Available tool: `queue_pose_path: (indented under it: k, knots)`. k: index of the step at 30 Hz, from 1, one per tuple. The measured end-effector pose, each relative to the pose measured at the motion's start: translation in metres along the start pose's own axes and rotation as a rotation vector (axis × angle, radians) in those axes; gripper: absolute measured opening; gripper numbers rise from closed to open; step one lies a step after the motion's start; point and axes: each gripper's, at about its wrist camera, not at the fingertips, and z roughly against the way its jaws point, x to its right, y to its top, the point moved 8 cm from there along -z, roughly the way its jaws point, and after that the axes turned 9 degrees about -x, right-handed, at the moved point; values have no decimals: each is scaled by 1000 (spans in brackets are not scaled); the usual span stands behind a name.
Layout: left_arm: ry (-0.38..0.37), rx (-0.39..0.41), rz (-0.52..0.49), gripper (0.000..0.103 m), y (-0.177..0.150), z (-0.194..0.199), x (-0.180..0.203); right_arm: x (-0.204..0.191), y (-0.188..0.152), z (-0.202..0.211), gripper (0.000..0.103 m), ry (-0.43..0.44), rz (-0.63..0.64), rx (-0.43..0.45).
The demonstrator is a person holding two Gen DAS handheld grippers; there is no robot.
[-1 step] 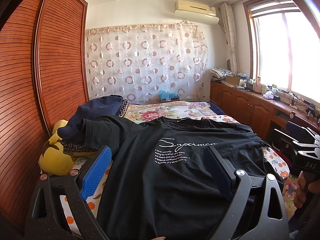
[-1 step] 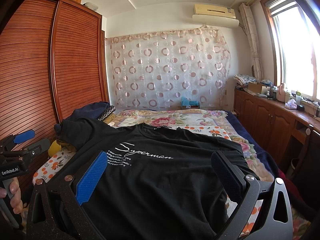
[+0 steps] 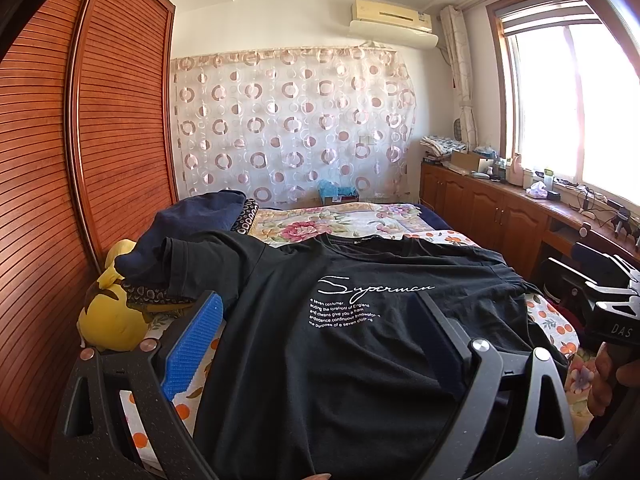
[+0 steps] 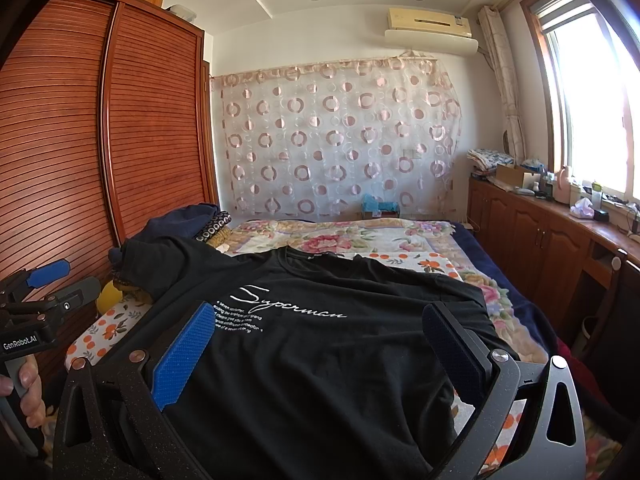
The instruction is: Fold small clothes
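While the shirt (image 3: 340, 340) lies flat on the bed (image 3: 360, 220), nothing is seen changed; both tools (image 3: 316, 344) (image 4: 320, 344) are held released.

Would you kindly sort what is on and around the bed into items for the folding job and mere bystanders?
For the job: black T-shirt, left gripper, right gripper.

Lying about: yellow plush toy, navy garment, floral bedspread, blue box.

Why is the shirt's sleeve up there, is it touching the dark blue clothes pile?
Touching. The left wrist view shows the black T-shirt sleeve draped on the navy pile.
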Motion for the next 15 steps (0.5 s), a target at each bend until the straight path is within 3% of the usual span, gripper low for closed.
queue_pose_path:
  k: [15]
  knots:
    - [31,-41,22,94,6,-18,-12,-4,-4,-18,103,40,13,-36]
